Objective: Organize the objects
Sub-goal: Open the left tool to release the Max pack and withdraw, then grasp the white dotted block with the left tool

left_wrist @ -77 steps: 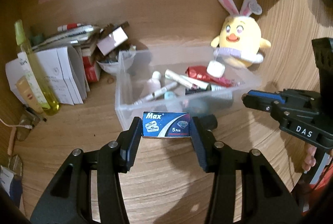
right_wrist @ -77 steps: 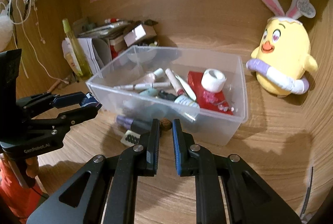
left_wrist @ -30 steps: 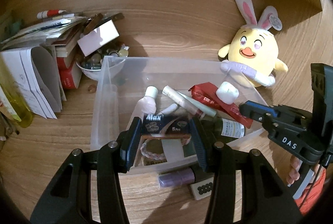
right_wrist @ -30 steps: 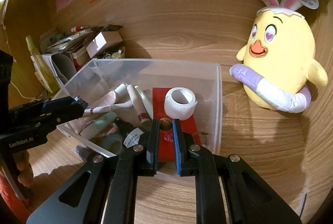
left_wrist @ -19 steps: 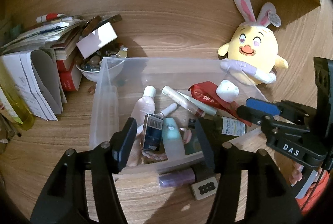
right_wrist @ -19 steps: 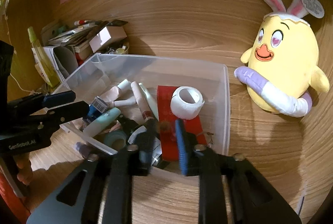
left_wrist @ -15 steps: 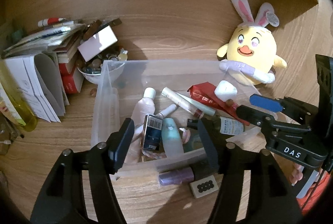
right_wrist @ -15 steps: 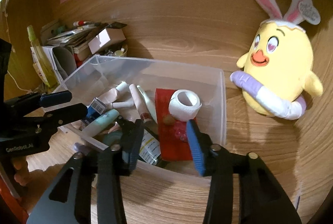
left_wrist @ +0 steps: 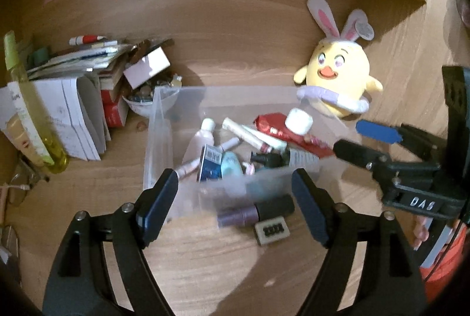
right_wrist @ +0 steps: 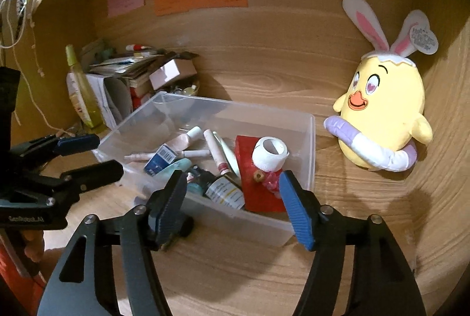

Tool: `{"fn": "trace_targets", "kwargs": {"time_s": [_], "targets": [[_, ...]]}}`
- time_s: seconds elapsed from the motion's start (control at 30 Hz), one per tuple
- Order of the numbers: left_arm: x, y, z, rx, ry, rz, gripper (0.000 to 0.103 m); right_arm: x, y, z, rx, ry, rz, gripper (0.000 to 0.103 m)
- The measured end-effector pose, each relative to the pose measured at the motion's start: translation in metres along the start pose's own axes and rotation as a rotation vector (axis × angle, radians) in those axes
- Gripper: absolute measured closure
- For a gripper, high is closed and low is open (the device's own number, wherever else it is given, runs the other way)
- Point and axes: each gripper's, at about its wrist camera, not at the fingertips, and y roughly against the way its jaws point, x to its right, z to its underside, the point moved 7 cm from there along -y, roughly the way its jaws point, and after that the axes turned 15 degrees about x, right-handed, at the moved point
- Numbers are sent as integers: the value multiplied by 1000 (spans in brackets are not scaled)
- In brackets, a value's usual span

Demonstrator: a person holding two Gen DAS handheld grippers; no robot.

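**Both drops made, two items left outside**

The blue razor-blade box (left_wrist: 211, 166) has left the left hand-held gripper (left_wrist: 235, 198) and lies inside the clear plastic bin (left_wrist: 158, 139). Both it and the right hand-held gripper (right_wrist: 232, 204) are opening, empty. A purple bottle (left_wrist: 254, 211) and small patterned block (left_wrist: 271, 228) remain on the worktop (left_wrist: 205, 263). Labels are blurred.

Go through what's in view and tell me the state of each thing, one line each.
left gripper: jaws opening, nothing between them
right gripper: jaws opening, holding nothing
clear bin: lidless, partly filled
blue box: inside bin, tilted
white tape roll: in bin, on red packet
purple bottle: lying outside bin
plush chick: upright beside bin
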Motion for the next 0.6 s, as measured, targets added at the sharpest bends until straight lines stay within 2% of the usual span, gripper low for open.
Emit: {"fn": "trace_targets", "kwargs": {"time_s": [0.17,0.3,0.4,0.5,0.6], "targets": [[7,-5,29,-65,2,3,23,-3,10,5,1,7,-4,40],[15,-17,58,-143,-15,-1,23,-4,16,12,-7,-9,-13,30],[24,-22,68,-177,-45,11,24,-4,19,17,-14,-23,-13,29],[33,-24,68,-181,-74,25,30,-5,21,23,-27,-11,0,29],[40,-30,73,-207,-100,39,41,-4,23,25,-35,-10,0,29]]}}
